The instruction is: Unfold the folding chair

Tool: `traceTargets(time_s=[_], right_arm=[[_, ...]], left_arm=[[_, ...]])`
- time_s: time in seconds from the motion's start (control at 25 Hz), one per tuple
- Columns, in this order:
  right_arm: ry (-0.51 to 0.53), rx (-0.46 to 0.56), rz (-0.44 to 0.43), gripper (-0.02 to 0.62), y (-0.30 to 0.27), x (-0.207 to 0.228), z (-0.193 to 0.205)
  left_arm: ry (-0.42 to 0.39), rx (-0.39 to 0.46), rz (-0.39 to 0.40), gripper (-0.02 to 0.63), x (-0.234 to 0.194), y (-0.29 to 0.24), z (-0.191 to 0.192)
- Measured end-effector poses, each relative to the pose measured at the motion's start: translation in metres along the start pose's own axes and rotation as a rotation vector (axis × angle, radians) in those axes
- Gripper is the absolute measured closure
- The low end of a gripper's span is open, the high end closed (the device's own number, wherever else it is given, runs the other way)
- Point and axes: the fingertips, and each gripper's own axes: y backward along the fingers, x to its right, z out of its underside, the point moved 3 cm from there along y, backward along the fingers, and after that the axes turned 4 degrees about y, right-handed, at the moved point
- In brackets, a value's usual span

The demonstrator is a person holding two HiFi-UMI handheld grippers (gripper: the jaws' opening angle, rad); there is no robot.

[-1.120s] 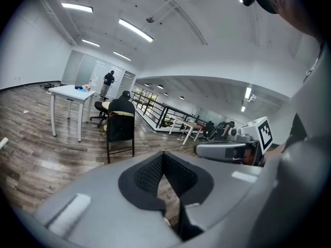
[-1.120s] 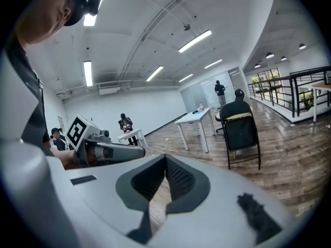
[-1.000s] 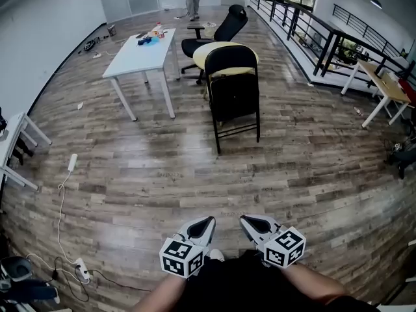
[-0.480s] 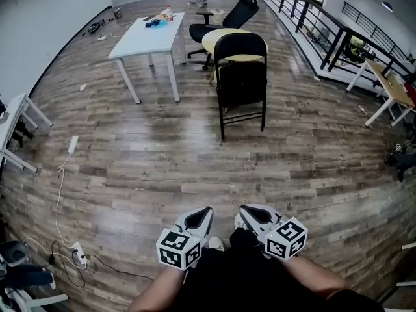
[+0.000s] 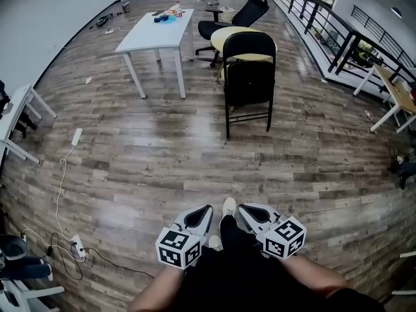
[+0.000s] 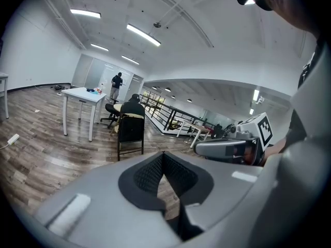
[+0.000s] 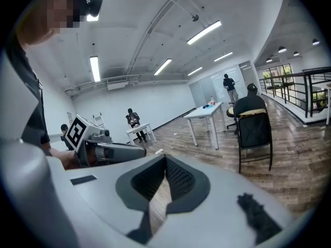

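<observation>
Spreading out below the person is a big wooden floor (image 5: 162, 155), and a wide bare stretch of it lies between the person and the furniture. A black railing (image 5: 325, 38) runs along the right edge of the room, and a light desk (image 5: 396, 90) stands near it. A white table (image 5: 159, 32) stands at the far left with small things on top. The black folding chair (image 5: 249, 77) stands upright on its legs just right of that table, well apart from both claws, with its seat looking tipped up flat against the frame. Something with a yellow top (image 5: 229, 39) sits right behind it, and a black office chair (image 5: 244, 18) is farther back. Nothing stands on the floor in the way to the folding chair. The left gripper (image 5: 207, 208) and the right gripper (image 5: 244, 208) are low and close to the body, side by side, pointing toward the chair. Each claw has its two jaws pressed together with nothing between them. A white shoe (image 5: 229, 207) pokes out between them. A power strip (image 5: 77, 136) and its thin white cable (image 5: 60, 194) lie by the left edge. Only the right gripper view shows a person by a small table (image 7: 133, 119) at the far wall.
</observation>
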Motion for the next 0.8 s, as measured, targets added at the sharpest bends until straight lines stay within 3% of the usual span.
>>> traceTargets(time_s=[0.2, 0.8], right_arm=[[0.017, -0.018, -0.028, 0.589, -0.012, 0.003, 0.003], [-0.081, -0.012, -0.009, 0.589, -0.031, 0.054, 0.002]], left_arm=[[0.011, 0.001, -0.026, 0.598, -0.013, -0.005, 0.0], [0.013, -0.063, -0.034, 0.598, -0.031, -0.043, -0.014]])
